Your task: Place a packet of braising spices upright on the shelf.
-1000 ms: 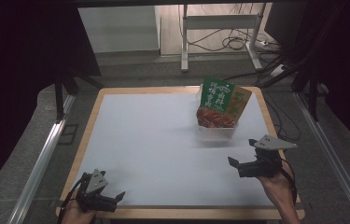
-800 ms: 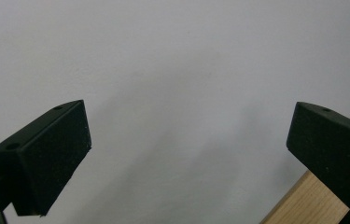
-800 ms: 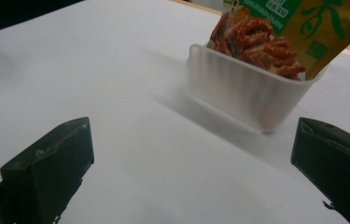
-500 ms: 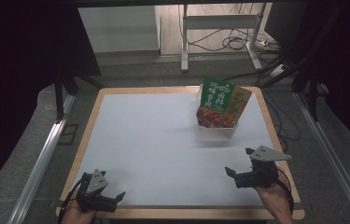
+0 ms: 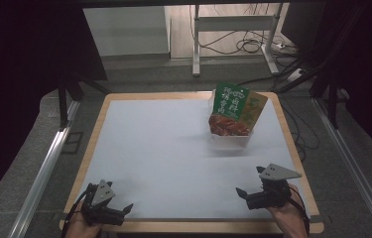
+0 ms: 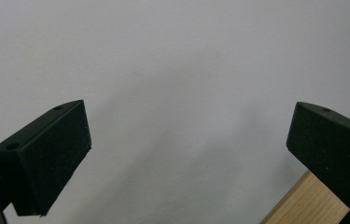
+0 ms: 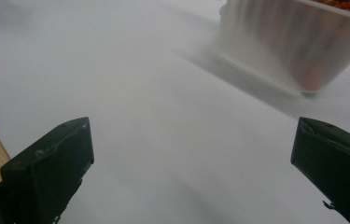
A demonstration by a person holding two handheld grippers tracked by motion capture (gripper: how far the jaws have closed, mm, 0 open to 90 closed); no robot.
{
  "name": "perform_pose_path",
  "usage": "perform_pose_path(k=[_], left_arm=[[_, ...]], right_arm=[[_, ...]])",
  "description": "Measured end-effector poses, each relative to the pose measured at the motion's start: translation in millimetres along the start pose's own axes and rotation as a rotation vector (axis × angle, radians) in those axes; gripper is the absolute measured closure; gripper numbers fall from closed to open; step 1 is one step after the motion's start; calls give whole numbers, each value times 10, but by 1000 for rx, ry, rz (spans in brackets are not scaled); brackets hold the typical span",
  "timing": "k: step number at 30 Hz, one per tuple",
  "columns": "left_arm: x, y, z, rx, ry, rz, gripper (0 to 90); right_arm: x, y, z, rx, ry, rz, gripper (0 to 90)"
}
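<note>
Both tongs sit low at the table's [image 5: 139,148] near edge, each with jaws wide apart and holding nothing: my left tongs [image 5: 123,210] near-left, my right tongs [image 5: 249,186] near-right. Beyond the right one, well apart, stands the white tub [image 5: 231,139] with green packets [image 5: 229,101] upright inside.

Grey floor [image 5: 139,69], metal stand [image 5: 233,34] (cables beneath)

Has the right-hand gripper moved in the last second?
Yes. The right gripper has drawn back toward the table's near edge, farther from the white tub.
</note>
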State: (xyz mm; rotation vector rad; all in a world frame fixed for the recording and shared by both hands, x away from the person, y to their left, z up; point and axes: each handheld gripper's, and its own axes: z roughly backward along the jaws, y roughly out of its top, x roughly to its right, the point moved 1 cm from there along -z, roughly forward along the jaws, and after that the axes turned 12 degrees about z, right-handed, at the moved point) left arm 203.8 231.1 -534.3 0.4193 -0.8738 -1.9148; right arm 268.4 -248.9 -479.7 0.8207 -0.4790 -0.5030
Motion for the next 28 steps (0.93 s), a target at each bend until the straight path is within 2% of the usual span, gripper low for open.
perform_pose_path(k=[12,17,22,28], left_arm=[[2,0,-1,-2,2,-2,0],[2,1,-1,-4,4,-8,0],[4,2,-2,-5,5,-12,0],[7,5,-7,-7,4,-14,0]], right_arm=[[-67,-64,-115,-25,25,1,0],[-66,-115,-161,-33,24,8,0],[-53,-168,-200,-58,29,-6,0],[-32,-185,-203,-57,31,-12,0]])
